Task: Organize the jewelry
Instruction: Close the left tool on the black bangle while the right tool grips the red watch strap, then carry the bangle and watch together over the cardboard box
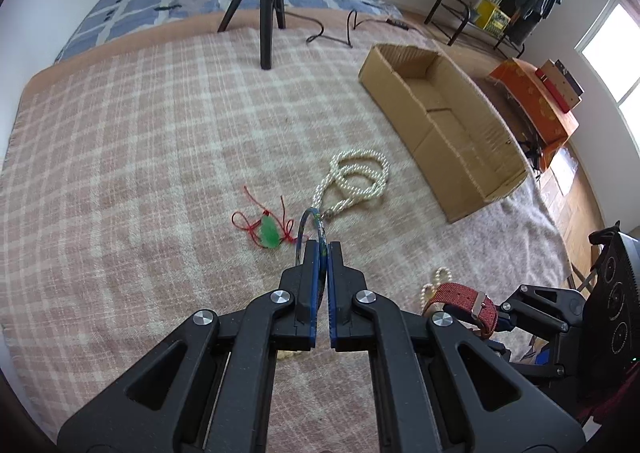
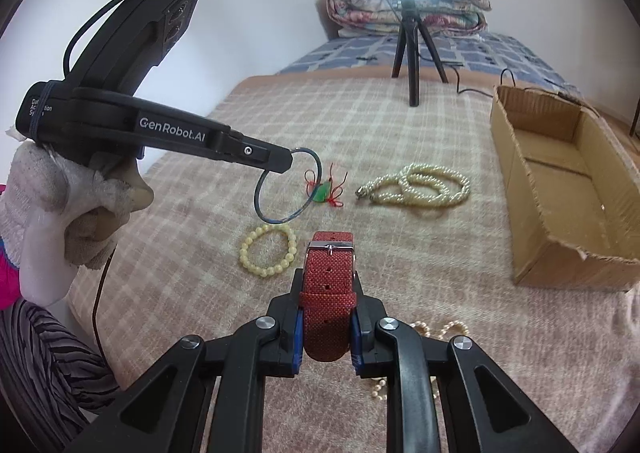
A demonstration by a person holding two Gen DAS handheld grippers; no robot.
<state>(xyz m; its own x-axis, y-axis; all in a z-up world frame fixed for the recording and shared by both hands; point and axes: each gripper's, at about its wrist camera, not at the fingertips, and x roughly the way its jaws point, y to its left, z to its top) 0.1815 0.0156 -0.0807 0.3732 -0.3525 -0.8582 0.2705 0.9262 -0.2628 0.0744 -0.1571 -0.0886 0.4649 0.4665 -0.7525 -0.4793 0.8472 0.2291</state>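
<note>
Left tongs point(image 1: 323, 249) clamped tight, right tongs point(image 2: 326, 285) narrowly closed, both angled downward.

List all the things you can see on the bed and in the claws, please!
bangle: one, blue, held up in the left claw
watch strap: one, red, in the right claw
pearl necklace: one, white, coiled on the blanket near the box
jade pendant: one, green with red cord, on the blanket
bead bracelet: one, pale yellow, on the blanket
small pearl string: one, cream, partly hidden under the right claw
cardboard box: one, brown, open
tripod: one, black, far end
blanket: one, pink check
left claw: shut on bangle
right claw: shut on strap
</note>
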